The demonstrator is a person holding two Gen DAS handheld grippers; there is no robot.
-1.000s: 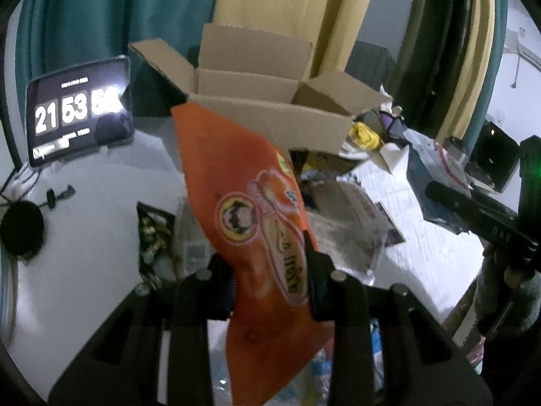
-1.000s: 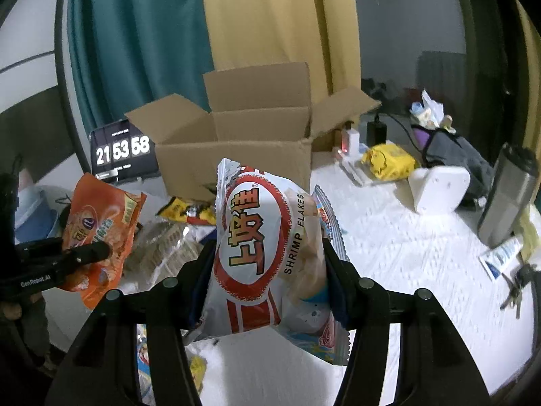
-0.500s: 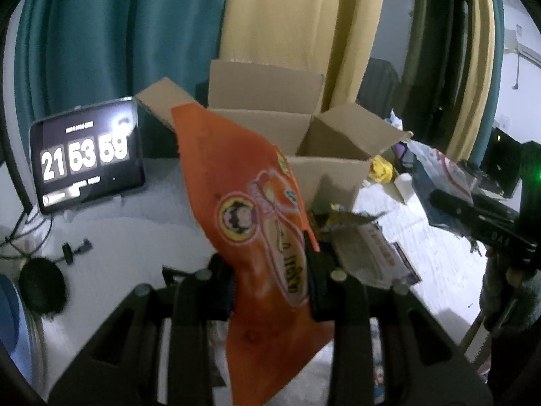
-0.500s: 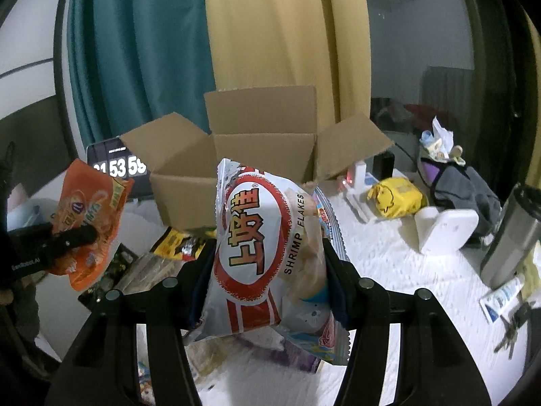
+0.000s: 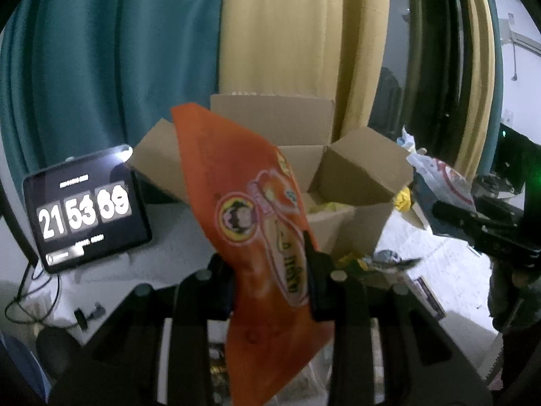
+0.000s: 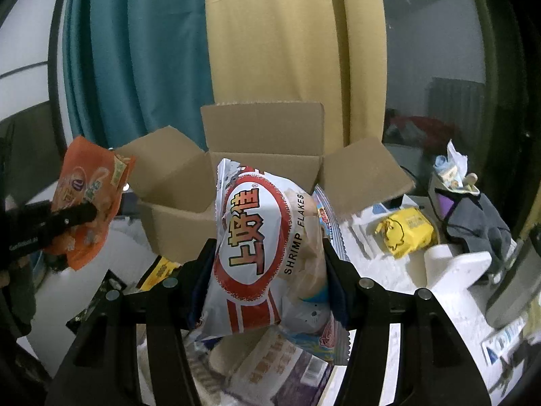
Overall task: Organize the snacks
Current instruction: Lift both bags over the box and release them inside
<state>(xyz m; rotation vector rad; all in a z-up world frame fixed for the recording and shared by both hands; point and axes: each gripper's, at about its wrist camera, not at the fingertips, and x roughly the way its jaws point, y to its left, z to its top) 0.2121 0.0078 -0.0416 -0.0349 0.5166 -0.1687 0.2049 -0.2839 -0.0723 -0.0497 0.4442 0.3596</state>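
Two hand-held claws carry snack bags toward an open cardboard box (image 6: 233, 182) that stands on a white tabletop (image 6: 382, 270) in front of teal and yellow curtains. The left claw (image 5: 270, 270) is clenched on an orange snack bag (image 5: 243, 209), held upright and tilted in front of the box; the bag shows a round cartoon-face logo, and its other printing is too blurred to read. The right claw (image 6: 267, 264) grips a white and red bag (image 6: 257, 247) printed with large Chinese characters and the words "SHRIMP FLAKES", held upright just in front of the box. All 4 box flaps stand open, and something yellow lies inside. Left of the box, a dark screen (image 5: 84, 209) shows the time 21 53 59 in white digits. More snack packets (image 6: 270, 368) lie on the tabletop below the claws. To the right sit a yellow packet with a cartoon duck (image 6: 405, 233), a white object and grey cloth.
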